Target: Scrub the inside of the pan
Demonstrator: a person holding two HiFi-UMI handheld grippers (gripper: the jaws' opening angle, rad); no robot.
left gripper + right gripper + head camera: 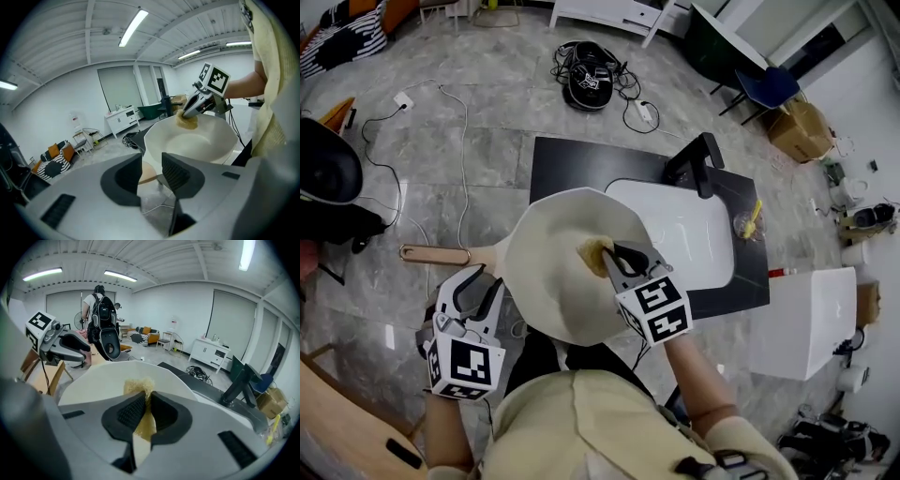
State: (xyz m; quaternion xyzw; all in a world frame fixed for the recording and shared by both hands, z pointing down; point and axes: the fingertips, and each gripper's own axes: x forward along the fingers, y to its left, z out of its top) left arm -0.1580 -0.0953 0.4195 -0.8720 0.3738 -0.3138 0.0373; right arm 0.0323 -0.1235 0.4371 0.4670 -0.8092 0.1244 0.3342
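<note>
Right hand-held gripper (615, 254) clamps sponge (592, 250) in pan (546, 281), sponge prob. half hidden.

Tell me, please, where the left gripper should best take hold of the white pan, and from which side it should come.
Grip the wooden handle, near where it joins the pan. It sticks out long and narrow to the person's left, so the open left gripper, just on the person's side of it, could probably close across its width from there.
</note>
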